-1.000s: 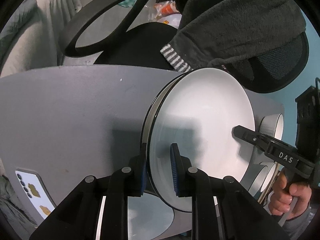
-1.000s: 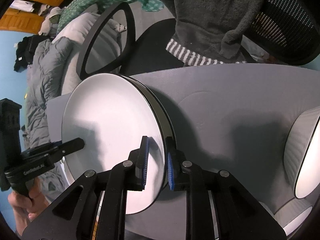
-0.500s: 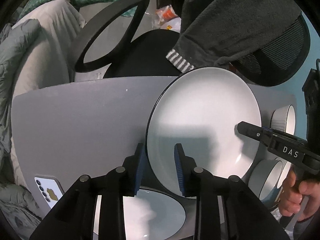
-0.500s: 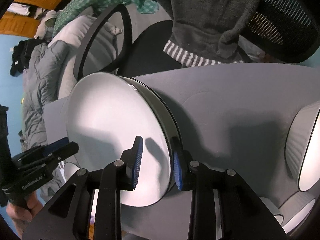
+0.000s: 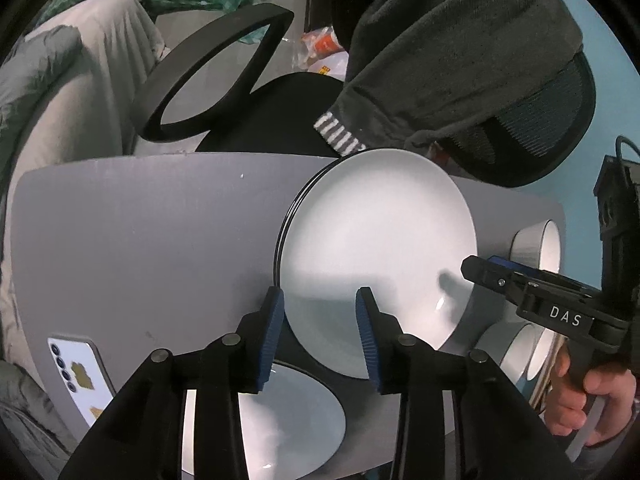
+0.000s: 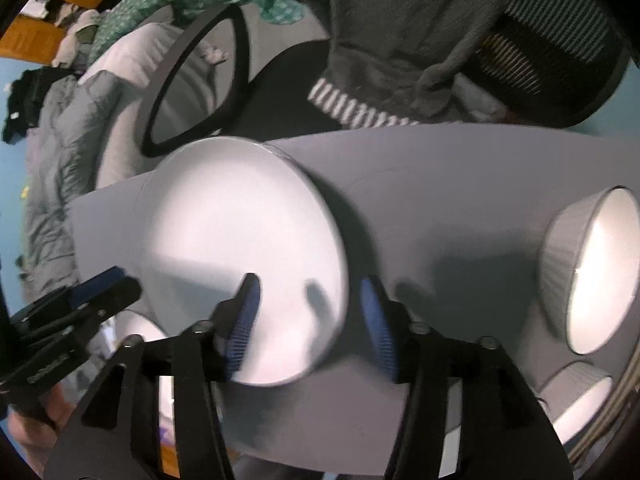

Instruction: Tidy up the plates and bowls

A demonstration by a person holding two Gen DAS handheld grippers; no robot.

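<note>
While both grippers, left [image 5: 320, 330] and right [image 6: 310, 322], point steeply down with jaws just opened, the plate [image 5: 378, 264] lies between them on the grey table [image 5: 152, 240].

Plate stack [image 5: 376, 240] on the table [image 5: 140, 248], bowls [image 6: 592, 268] to its right, phone [image 5: 78, 376] at the left edge

My left claw [image 5: 320, 334] has matt black plastic arms and ribbed blue rubbery pads. Beside it, the white plate [image 5: 380, 256] looks like glazed ceramic, smooth and softly glossy, with a thin dark rim. The grey table [image 5: 160, 240] under the plate is smooth and matt. Right of the plate, the bowl [image 6: 592, 272] has a ribbed grey outside. Behind the plate hangs fuzzy dark cloth [image 5: 448, 64].
</note>
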